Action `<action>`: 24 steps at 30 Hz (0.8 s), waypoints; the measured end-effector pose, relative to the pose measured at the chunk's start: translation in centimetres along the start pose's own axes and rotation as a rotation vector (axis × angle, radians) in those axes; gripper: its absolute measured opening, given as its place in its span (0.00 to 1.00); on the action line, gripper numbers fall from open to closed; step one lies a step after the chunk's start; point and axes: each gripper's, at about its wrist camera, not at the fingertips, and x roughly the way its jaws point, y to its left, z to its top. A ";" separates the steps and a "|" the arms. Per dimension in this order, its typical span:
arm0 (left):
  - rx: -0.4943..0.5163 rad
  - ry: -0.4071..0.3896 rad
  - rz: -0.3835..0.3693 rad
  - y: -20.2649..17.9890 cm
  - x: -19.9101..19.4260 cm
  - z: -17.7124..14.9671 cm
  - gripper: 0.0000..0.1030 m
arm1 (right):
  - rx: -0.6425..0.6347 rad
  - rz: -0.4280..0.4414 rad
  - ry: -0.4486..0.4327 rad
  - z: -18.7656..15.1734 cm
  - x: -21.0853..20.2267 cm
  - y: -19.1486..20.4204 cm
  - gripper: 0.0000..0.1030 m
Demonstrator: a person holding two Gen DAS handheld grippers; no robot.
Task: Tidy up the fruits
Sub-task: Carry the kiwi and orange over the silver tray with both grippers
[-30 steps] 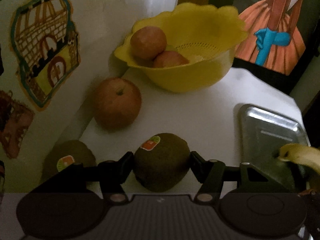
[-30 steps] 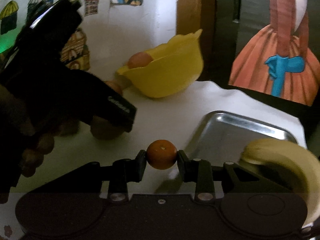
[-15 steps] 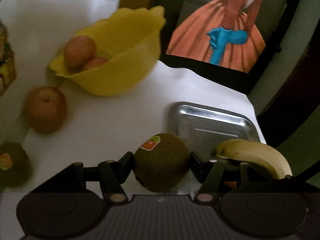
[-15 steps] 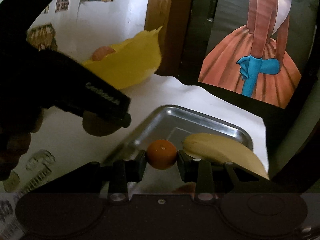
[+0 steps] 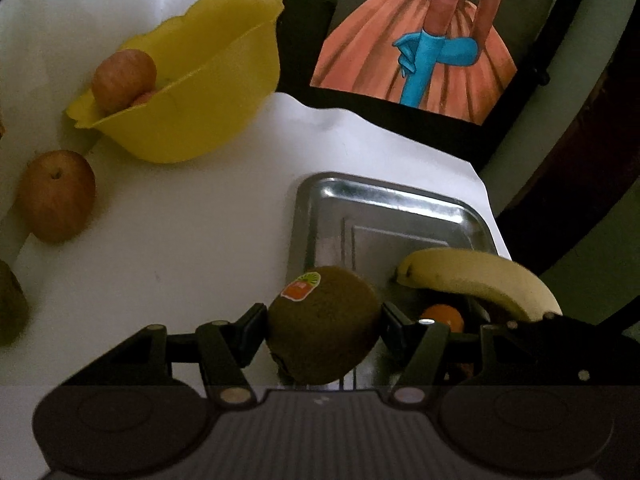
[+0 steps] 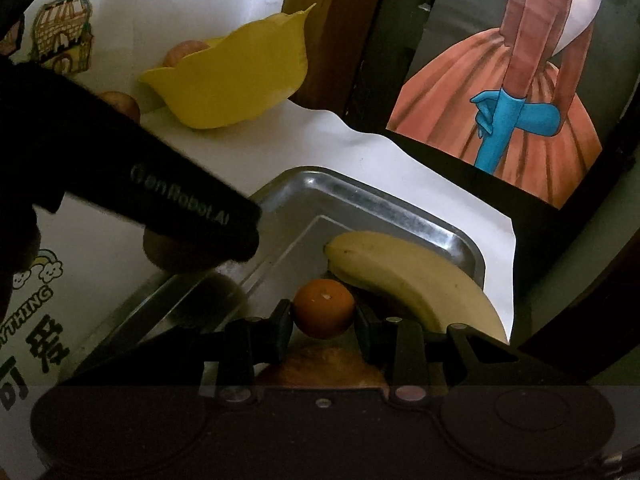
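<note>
White table (image 5: 192,248), paper-covered, against a white wall; children's drawings (image 6: 64,32) taped up at left. Behind the table, a large painting of an orange gown with a blue glove (image 5: 432,48) in a dark frame.

Yellow scalloped bowl (image 5: 200,120) at back left, two apples inside, one (image 5: 124,74) riding high at the rim. Loose apple (image 5: 56,196) on the table just in front of it, stem up. Part of another kiwi (image 5: 10,308) at the left edge.

Steel tray (image 5: 384,216) at right, near the table edge. Banana (image 6: 412,280) lies in it, long axis running from mid-tray toward the near right corner, blunt tip pointing into the tray.

Left gripper (image 5: 324,326) clenched on a kiwi (image 5: 324,320), sticker up, held over the tray's near left edge; its long axis tilts down toward the camera.

Right gripper (image 6: 324,316) clamped on a small orange (image 6: 324,308), low over the tray, just beside the banana. Whether it touches the tray floor: cannot tell.
</note>
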 end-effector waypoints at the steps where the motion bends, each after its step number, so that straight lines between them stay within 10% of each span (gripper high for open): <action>1: 0.004 0.005 -0.003 -0.2 0.1 -0.1 0.63 | -0.001 0.002 0.002 0.1 0.0 -0.1 0.34; 24: -0.004 0.055 -0.017 -0.5 0.8 -0.4 0.63 | -0.007 0.005 0.019 0.2 0.3 0.1 0.41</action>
